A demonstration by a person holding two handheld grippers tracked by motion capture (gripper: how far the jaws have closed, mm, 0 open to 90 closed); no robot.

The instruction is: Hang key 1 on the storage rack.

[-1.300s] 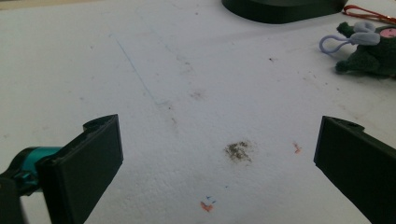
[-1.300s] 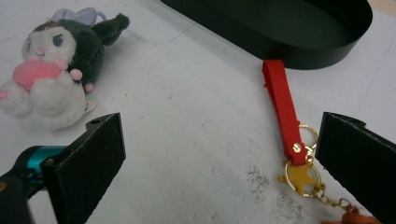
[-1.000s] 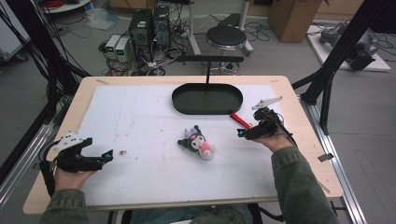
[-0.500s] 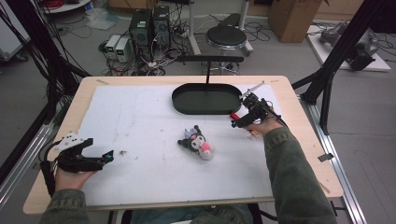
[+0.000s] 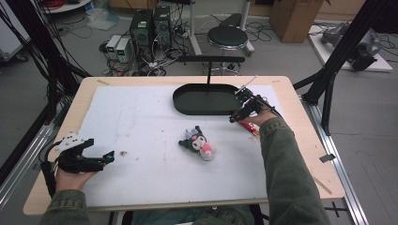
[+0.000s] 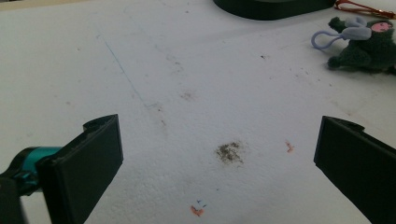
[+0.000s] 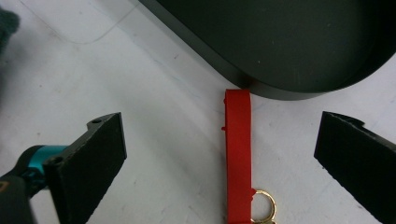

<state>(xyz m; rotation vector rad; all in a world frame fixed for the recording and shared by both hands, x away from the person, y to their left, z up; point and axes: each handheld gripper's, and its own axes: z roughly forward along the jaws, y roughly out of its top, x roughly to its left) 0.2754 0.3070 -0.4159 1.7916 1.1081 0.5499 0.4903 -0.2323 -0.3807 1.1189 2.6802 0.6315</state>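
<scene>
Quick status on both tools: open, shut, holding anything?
Left tool: open, holding nothing, over bare mat.
Right tool: open, holding nothing, jaws either side of the red strap by the tray.

Grey floor, black stool [image 5: 227,36], what look like computer boxes [image 5: 151,26] behind the table [image 5: 300,136].

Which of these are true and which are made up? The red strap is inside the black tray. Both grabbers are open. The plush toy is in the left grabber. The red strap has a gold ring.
1. The red strap is inside the black tray. False: it lies on the white mat, one end at the tray's rim.
2. Both grabbers are open. True: the left gripper and the right gripper have their jaws wide apart.
3. The plush toy is in the left grabber. False: it lies alone mid-table.
4. The red strap has a gold ring. True.
</scene>
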